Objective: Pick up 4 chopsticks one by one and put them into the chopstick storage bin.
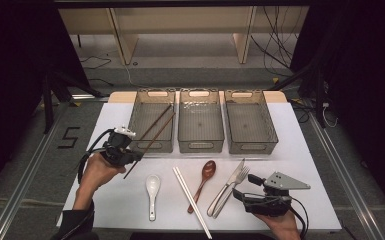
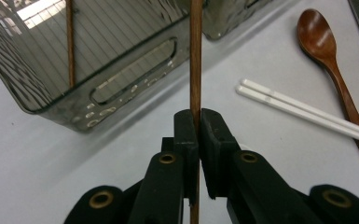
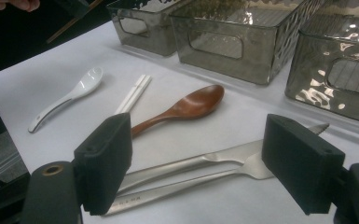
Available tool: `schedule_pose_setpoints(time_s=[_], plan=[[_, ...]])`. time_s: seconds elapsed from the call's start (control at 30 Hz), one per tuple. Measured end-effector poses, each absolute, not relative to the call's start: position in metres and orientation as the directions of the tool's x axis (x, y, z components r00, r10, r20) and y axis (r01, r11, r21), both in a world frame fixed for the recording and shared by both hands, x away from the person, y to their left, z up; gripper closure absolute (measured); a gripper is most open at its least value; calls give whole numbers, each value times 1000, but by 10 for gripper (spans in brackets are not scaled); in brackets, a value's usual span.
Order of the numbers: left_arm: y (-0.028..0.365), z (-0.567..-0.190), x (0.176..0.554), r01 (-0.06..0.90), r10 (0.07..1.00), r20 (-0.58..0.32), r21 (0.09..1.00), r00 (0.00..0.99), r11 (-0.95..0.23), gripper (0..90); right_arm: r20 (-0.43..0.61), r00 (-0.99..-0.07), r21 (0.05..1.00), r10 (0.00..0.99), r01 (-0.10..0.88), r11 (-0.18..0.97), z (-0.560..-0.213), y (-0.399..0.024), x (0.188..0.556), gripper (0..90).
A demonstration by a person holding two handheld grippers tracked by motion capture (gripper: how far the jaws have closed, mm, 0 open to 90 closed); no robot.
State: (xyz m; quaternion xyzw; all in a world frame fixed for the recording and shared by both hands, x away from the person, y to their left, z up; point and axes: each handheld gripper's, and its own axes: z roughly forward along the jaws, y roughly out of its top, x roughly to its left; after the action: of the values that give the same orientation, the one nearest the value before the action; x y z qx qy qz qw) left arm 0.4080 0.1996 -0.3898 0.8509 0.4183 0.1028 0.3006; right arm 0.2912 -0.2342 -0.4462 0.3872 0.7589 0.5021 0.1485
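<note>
Left gripper (image 1: 136,156) clamped on a brown chopstick (image 2: 196,60), angled over the near rim of the leftmost bin (image 1: 150,146), beside its twin (image 1: 155,122). Bare tabletop (image 1: 115,200) below. Right gripper (image 1: 245,186) gaping wide, just beside knife (image 3: 191,163) and fork (image 3: 200,179).

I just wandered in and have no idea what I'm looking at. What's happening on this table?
A person holds a claw in each hand. The left claw is shut on a brown chopstick, holding it over the near edge of the left bin, where another brown chopstick already leans. The right claw is open over the knife and fork. A white spoon, white chopsticks and a wooden spoon lie on the table.
</note>
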Motion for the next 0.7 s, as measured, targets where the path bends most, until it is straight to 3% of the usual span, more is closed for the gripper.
schedule_pose_setpoints(time_s=[0.7], plan=[[197,-369,460,637,802,-22,621,597,-457,852,165,-657,877,735,438,195,-447,-234,292,253]])
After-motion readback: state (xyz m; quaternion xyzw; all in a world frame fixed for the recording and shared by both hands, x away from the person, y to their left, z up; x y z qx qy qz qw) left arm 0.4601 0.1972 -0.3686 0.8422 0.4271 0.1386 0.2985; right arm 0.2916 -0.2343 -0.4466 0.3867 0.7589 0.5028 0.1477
